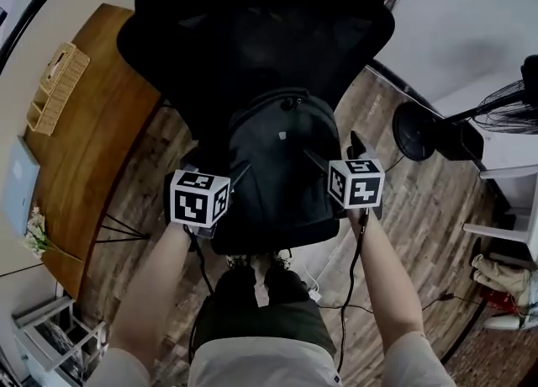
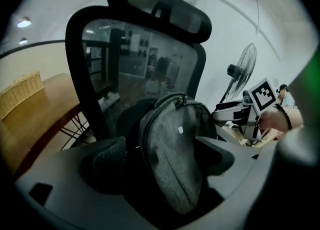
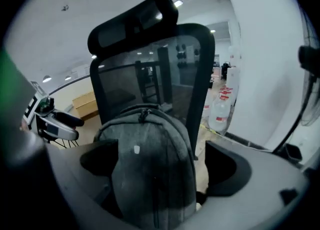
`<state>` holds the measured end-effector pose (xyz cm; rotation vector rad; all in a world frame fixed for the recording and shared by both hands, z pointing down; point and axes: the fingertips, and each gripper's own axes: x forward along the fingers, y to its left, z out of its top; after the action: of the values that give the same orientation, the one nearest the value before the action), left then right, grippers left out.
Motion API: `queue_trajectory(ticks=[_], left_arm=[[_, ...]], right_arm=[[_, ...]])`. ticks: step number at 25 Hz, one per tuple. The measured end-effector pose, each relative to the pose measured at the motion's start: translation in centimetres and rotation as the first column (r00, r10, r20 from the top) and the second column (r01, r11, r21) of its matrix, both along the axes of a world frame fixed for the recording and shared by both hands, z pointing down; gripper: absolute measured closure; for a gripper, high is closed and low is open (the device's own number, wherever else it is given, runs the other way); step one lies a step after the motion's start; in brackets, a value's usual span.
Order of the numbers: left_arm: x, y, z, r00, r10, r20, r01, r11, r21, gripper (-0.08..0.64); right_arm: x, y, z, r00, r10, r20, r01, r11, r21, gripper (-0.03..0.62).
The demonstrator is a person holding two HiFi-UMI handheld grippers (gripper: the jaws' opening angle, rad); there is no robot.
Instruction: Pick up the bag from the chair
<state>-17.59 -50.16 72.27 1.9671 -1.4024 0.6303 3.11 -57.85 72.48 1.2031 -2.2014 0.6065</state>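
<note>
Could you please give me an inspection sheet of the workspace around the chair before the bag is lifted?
Surface: black mesh-backed chair, seat mostly covered by the backpack.
Job's things: grey backpack, upright on the seat against the backrest.
Clutter: wicker basket, laptop and flowers on the wooden table to the left.
Tools: left tool and right tool, jaws apart, flanking the backpack, neither gripping it.
Cables: black cable hanging from the right tool towards the floor.
Surroundings: plank floor, standing fan on the right, water bottles beyond the chair.

Plank floor, wooden table, black fan
</note>
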Motion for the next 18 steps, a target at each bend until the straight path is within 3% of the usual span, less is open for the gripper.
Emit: queue_trajectory(ticks=[3, 6, 11, 14, 16, 18], left_arm=[[0.4, -0.2, 4.0, 0.999, 0.004, -0.041, -0.005, 0.999, -0.041, 0.147], [0.4, -0.8, 7.6, 0.999, 0.003, -0.038, -0.006, 0.997, -0.083, 0.147], [-0.2, -1.1, 12.4, 0.994, -0.088, -0.066, 0.074, 0.978, -0.195, 0.147], [-0.2, -1.3, 13.3, 0.993, -0.098, -0.073, 0.083, 0.978, -0.192, 0.152], [0.5, -1.4, 12.9, 0.994, -0.061, -0.091, 0.046, 0.986, -0.16, 0.207], [1.2, -1.3, 12.3, 0.996, -0.035, -0.086, 0.024, 0.991, -0.133, 0.319]], right_arm=[[0.3, -0.8, 3.8, 1.0, 0.026, 0.007, -0.026, 0.998, -0.052, 0.044], [0.2, -1.8, 6.5, 1.0, 0.017, -0.006, -0.017, 0.997, -0.073, 0.048], [-0.1, -2.3, 9.8, 1.0, 0.016, -0.022, -0.018, 0.996, -0.087, 0.054], [0.1, -2.3, 10.1, 0.999, 0.007, -0.041, -0.01, 0.998, -0.065, 0.092], [0.3, -2.3, 9.9, 0.999, 0.0, -0.052, -0.003, 0.999, -0.054, 0.122], [0.0, -2.0, 9.7, 0.998, -0.008, -0.058, 0.005, 0.999, -0.052, 0.167]])
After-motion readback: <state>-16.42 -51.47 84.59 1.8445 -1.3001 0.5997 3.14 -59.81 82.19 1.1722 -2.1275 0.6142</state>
